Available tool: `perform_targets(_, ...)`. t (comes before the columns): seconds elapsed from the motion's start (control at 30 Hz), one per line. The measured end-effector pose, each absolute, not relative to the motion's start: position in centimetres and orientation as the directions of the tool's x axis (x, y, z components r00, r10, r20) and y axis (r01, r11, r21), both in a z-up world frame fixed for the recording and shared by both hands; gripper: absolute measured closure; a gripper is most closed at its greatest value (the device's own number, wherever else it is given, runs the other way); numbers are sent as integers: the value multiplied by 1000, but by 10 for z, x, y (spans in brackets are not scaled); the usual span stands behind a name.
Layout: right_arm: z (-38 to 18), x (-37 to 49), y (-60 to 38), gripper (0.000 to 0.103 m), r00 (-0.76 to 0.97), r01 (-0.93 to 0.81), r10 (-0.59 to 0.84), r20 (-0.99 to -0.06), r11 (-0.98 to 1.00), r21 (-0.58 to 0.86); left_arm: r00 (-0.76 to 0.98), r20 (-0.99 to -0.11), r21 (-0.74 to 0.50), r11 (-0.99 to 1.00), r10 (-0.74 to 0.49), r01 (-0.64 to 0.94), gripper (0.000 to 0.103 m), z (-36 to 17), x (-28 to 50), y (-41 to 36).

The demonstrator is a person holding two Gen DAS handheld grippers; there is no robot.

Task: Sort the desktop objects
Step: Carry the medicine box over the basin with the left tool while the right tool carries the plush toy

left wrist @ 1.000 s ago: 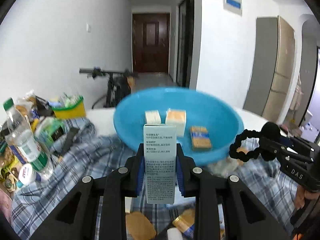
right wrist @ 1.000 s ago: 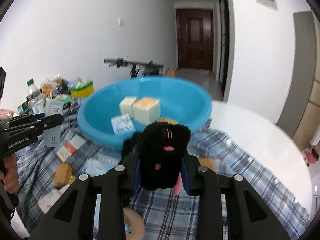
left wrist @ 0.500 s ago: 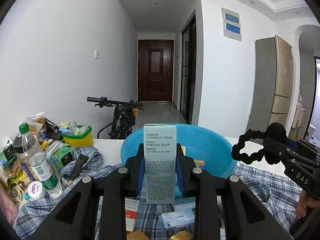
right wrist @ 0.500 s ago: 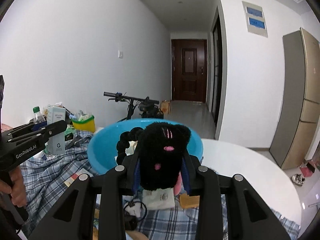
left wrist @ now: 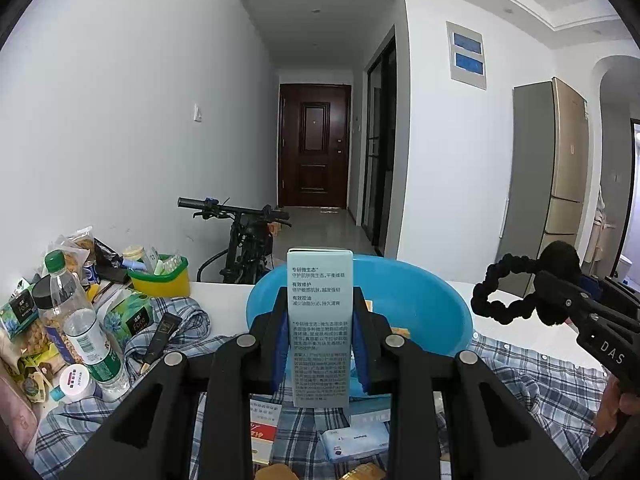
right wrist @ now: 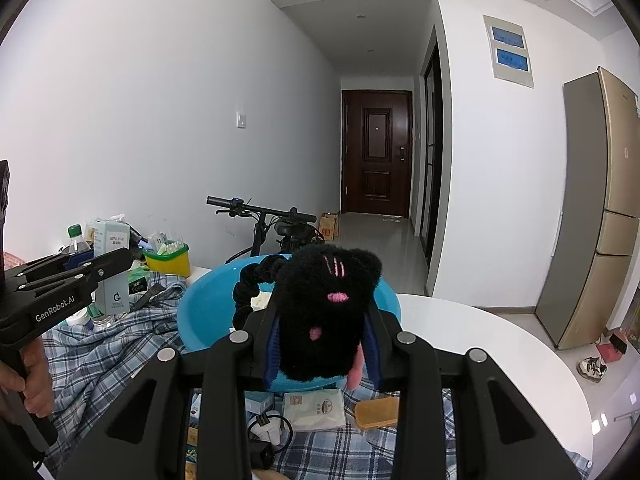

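My left gripper [left wrist: 320, 354] is shut on a tall pale blue-green carton [left wrist: 320, 320] with Chinese print, held upright above the checked cloth, in front of the blue basin [left wrist: 424, 316]. My right gripper [right wrist: 322, 344] is shut on a black fuzzy hair tie with pink marks [right wrist: 326, 312]; its scrunchie loop [right wrist: 250, 292] hangs to the left. The basin [right wrist: 200, 312] lies just beyond it. The right gripper also shows in the left wrist view [left wrist: 560, 300], and the left gripper with its carton shows in the right wrist view [right wrist: 116, 268].
A pile at the table's left holds a water bottle [left wrist: 80, 320], snack packs, green boxes [left wrist: 134, 318] and a yellow tub [left wrist: 160, 280]. Small packets, a white pouch [right wrist: 314, 410], a cable and biscuits lie on the checked cloth [right wrist: 108, 356]. A bicycle [left wrist: 244, 236] stands behind the white table [right wrist: 500, 360].
Both grippers have lifted and tilted up, away from the basin; its inside no longer shows. Both still hold their objects.
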State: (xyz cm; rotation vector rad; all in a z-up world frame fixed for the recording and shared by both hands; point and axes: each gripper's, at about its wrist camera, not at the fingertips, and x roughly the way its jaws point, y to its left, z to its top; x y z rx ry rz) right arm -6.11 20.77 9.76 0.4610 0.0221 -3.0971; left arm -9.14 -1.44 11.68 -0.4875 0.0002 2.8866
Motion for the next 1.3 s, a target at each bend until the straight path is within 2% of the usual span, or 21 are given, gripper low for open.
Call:
perform_targets(0.73, 103, -63, 209, 70, -959, 11, -5, -284, -1000, -19, -921, -327, -35, -976, 213, -214, 74, 117, -92, -11)
perform_targets(1.0, 105, -80, 210, 70, -957, 12, -4, -290, -1000, -27, -900, -365, -74, -971, 240, -229, 74, 116, -123, -13)
perform_targets(1.3, 107, -106, 213, 70, -958, 10, 0, -286, -999, -33, -897, -371, -61, -970, 242, -236, 74, 119, -162, -3)
